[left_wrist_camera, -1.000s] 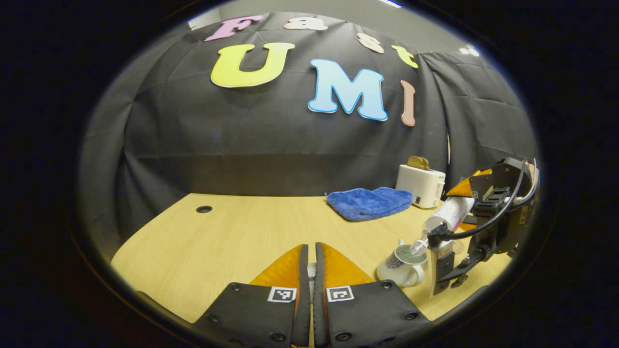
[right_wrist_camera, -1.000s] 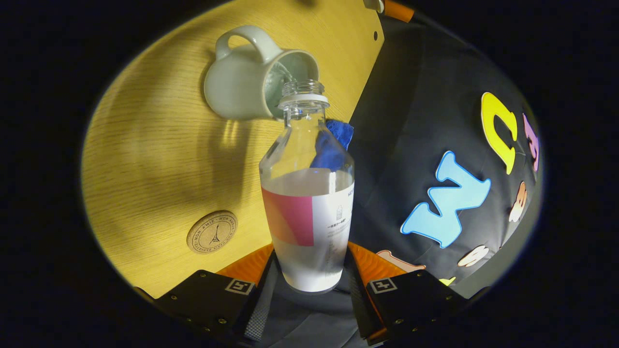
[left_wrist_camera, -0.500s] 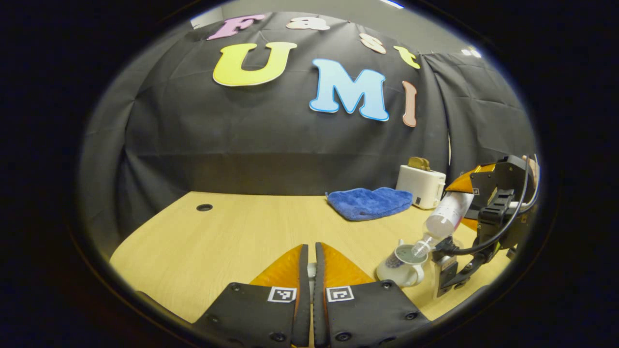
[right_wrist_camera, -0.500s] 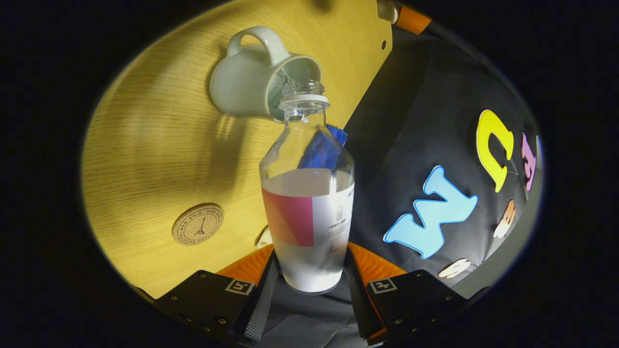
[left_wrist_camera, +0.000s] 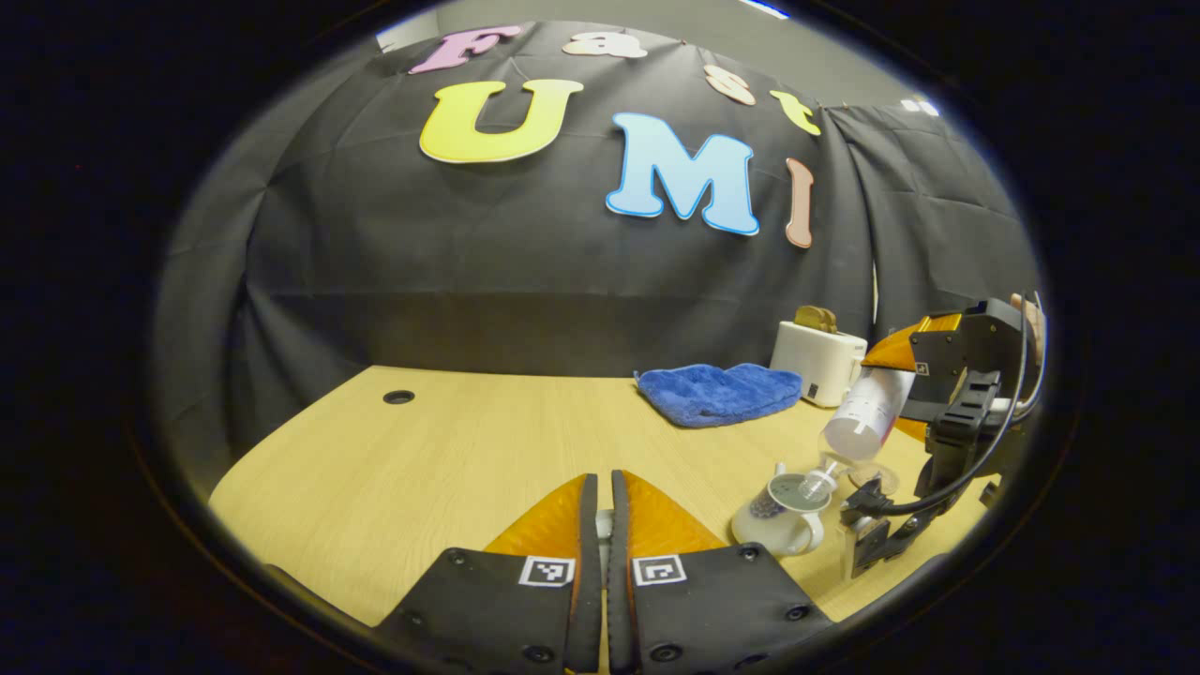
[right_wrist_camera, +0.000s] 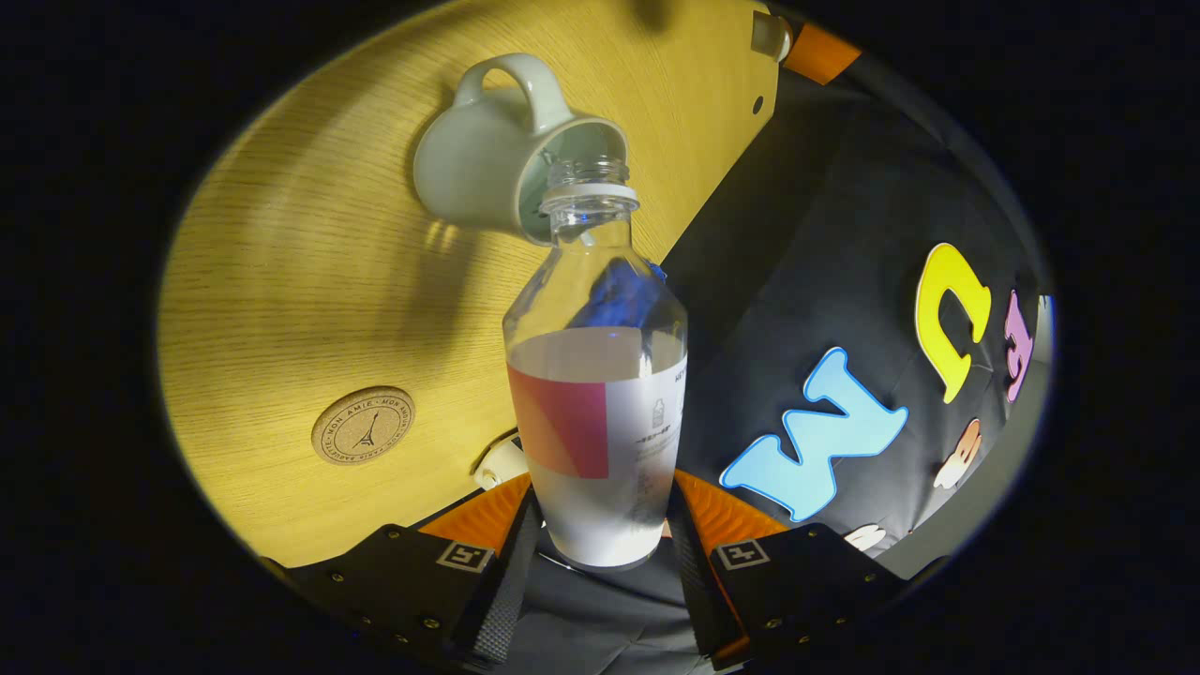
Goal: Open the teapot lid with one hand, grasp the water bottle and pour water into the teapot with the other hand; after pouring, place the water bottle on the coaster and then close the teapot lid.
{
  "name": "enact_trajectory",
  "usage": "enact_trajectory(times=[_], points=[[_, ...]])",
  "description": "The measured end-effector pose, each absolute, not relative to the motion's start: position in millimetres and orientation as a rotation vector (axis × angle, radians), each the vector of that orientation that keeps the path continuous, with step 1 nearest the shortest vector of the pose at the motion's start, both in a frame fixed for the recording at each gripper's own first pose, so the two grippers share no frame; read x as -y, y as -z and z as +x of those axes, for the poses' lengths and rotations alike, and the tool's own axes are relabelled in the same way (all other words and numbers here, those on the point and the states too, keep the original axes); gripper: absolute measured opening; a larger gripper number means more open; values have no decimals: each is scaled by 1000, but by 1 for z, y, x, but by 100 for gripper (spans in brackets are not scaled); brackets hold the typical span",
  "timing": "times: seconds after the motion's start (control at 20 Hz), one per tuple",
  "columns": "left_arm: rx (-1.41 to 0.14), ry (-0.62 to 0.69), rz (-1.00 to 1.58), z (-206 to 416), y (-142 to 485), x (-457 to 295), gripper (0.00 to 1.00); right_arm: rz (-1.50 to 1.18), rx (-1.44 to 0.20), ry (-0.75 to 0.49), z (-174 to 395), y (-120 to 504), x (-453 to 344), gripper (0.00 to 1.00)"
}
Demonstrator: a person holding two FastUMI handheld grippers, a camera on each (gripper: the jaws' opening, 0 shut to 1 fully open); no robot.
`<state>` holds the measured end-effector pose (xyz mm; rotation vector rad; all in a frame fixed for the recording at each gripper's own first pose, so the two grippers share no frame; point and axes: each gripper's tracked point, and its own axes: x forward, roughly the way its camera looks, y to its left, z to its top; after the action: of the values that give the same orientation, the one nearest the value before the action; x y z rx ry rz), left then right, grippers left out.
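Your counter [left_wrist_camera: 422, 469] is light wood grain with 1 round cable hole [left_wrist_camera: 398, 397] near its far edge. On it you have a white teapot [left_wrist_camera: 783, 516], a blue cloth [left_wrist_camera: 717, 394], a white toaster [left_wrist_camera: 817, 364] and a cork coaster [right_wrist_camera: 364, 427].

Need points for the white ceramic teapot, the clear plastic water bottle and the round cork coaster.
white ceramic teapot [right_wrist_camera: 469, 173], right gripper view, on its body below the handle
clear plastic water bottle [right_wrist_camera: 600, 412], right gripper view, on its label
round cork coaster [right_wrist_camera: 363, 426], right gripper view, on its printed centre
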<state>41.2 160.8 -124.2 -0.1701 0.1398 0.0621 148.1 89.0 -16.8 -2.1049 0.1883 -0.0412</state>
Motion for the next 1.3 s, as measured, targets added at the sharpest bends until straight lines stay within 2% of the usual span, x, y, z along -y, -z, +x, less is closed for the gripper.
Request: enact_trajectory(times=[0.7, 0.75, 1.0, 1.2, 1.25, 1.3], points=[[-142, -85, -187, 36, 128, -168, 8, -2185, -141, 19, 153, 9, -98, 71], [-144, -90, -190, 35, 127, -170, 11, -2186, -138, 15, 152, 9, -99, 71], [-144, -111, -201, 30, 128, -172, 8, -2205, -138, 1, 151, 8, -101, 71], [-147, -134, -194, 25, 126, -175, 11, -2214, -108, 7, 153, 6, -101, 71], [-148, -140, -191, 24, 125, -175, 11, -2205, -103, 5, 154, 6, -100, 68], [-149, -150, -187, 22, 125, -176, 11, -2197, -98, 10, 156, 6, -98, 71]])
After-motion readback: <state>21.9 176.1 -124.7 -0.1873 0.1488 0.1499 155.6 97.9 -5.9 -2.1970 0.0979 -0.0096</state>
